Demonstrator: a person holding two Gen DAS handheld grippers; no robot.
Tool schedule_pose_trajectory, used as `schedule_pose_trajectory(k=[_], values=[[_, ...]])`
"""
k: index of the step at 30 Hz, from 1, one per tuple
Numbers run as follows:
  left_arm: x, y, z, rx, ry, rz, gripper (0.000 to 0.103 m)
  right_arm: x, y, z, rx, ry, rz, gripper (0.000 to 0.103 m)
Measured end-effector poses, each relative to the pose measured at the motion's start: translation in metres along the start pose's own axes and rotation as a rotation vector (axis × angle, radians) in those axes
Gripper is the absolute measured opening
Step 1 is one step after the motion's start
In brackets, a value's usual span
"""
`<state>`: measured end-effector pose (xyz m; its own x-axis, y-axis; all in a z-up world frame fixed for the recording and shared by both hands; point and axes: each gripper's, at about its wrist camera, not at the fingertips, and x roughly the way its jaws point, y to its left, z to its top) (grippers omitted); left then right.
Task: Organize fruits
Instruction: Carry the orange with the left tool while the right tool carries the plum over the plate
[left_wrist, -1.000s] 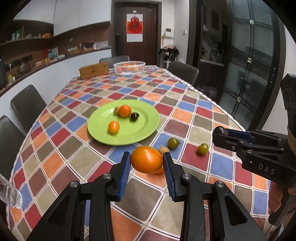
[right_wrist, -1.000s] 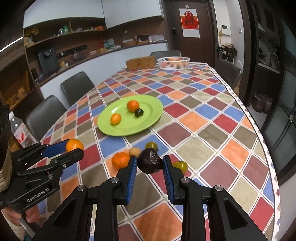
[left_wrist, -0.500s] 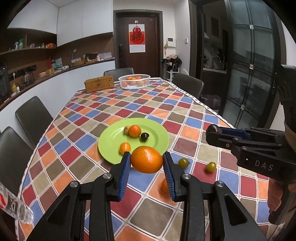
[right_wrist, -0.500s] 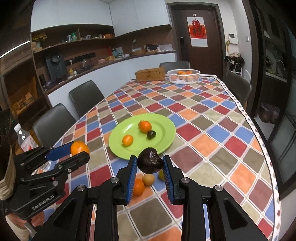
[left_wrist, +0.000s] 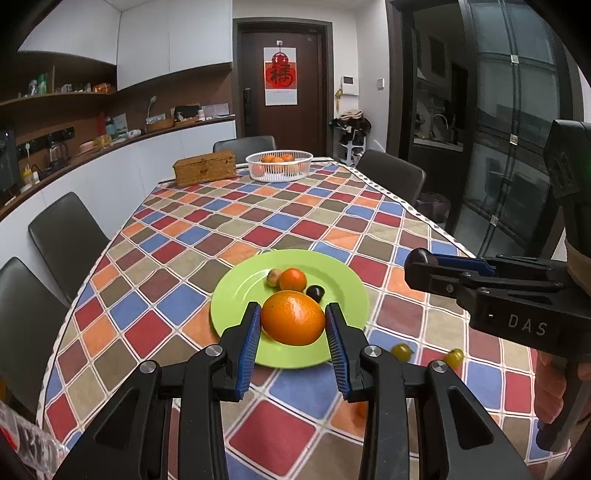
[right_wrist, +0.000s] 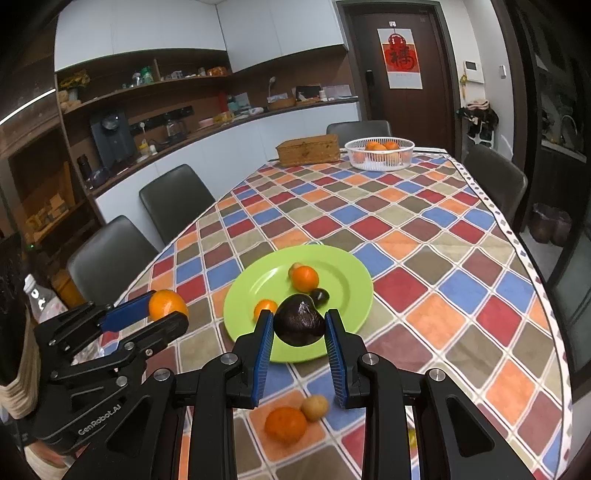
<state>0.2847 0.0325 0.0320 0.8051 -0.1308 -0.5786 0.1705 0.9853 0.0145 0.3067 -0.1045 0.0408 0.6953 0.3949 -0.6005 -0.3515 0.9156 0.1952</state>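
Plate (left_wrist: 343, 280) lime green; tablecloth (left_wrist: 207, 229) checked in red, blue, orange, brown diamonds; held orange (left_wrist: 293, 322) bright orange; avocado (right_wrist: 300, 325) dark brown; gripper pads (left_wrist: 248, 343) blue; basket (left_wrist: 279, 173) white

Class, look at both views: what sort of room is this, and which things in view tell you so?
Most likely a home kitchen-diner: a long dining table with a checked cloth and chairs, a counter with appliances, and wall shelves.
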Motion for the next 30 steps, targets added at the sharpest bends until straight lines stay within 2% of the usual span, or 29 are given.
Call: schedule_pose_trajectory(k=[12, 22, 30], values=[[0.063, 0.030, 0.017, -0.044, 0.063, -0.033, 0.035, 0.066, -0.007, 0.017, 0.020, 0.097, -0.003, 0.029], [0.124, 0.048, 0.023, -0.083, 0.165, -0.049, 0.035, 0.117, -0.011, 0.023, -0.021, 0.197, -0.049, 0.029], [0.161, 0.050, 0.017, -0.099, 0.253, -0.050, 0.035, 0.140, -0.014, 0.020, -0.037, 0.259, -0.059, 0.029]])
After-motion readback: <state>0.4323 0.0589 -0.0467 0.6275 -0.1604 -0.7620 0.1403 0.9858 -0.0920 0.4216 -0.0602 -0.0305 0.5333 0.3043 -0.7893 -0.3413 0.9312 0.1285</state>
